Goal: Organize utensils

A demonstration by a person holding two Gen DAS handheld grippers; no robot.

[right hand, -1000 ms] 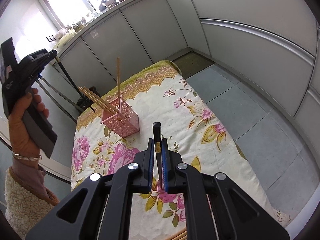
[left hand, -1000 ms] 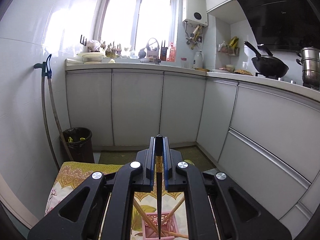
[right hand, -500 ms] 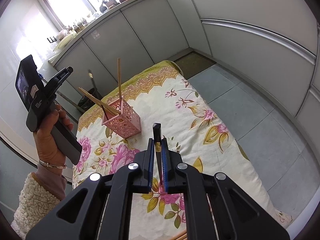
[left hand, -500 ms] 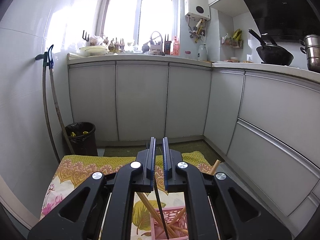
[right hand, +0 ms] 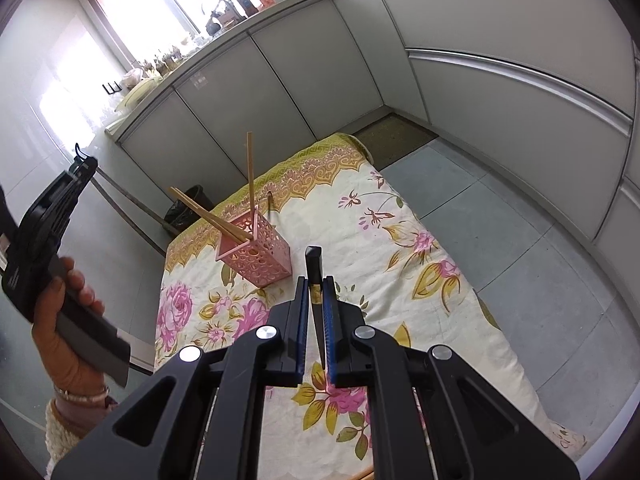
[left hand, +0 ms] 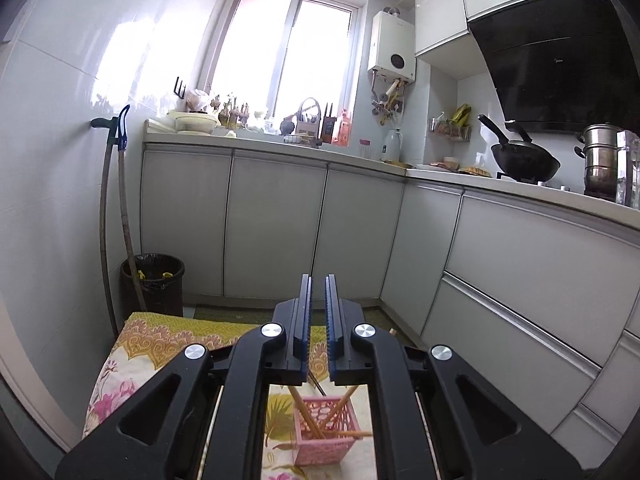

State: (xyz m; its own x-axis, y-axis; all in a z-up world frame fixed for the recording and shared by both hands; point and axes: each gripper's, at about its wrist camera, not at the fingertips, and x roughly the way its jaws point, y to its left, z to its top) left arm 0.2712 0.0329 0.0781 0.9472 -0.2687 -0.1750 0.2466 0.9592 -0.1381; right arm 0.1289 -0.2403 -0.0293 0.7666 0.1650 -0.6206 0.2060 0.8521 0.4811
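My left hand-held gripper (left hand: 317, 312) has just dropped its dark chopstick into the pink holder (right hand: 256, 250) on the floral-cloth desk (right hand: 400, 240) and is now nearly closed and empty. My right hand-held gripper (right hand: 316, 300) pinches another dark chopstick (right hand: 314, 276), next to go in.

The left gripper (left hand: 317, 280) is pointing almost level, its 2 blue-padded fingers (left hand: 305, 312) standing upright side by side with only a narrow gap and nothing between them. In the right wrist view, the person's left hand (right hand: 66, 320) is gripping that gripper's handle, raised at the left edge, with a bracelet and a fleecy cuff at the wrist. The right gripper (right hand: 316, 280) is tilting downward, its jaws pinching a dark chopstick (right hand: 315, 284) that is sticking out past the tips.
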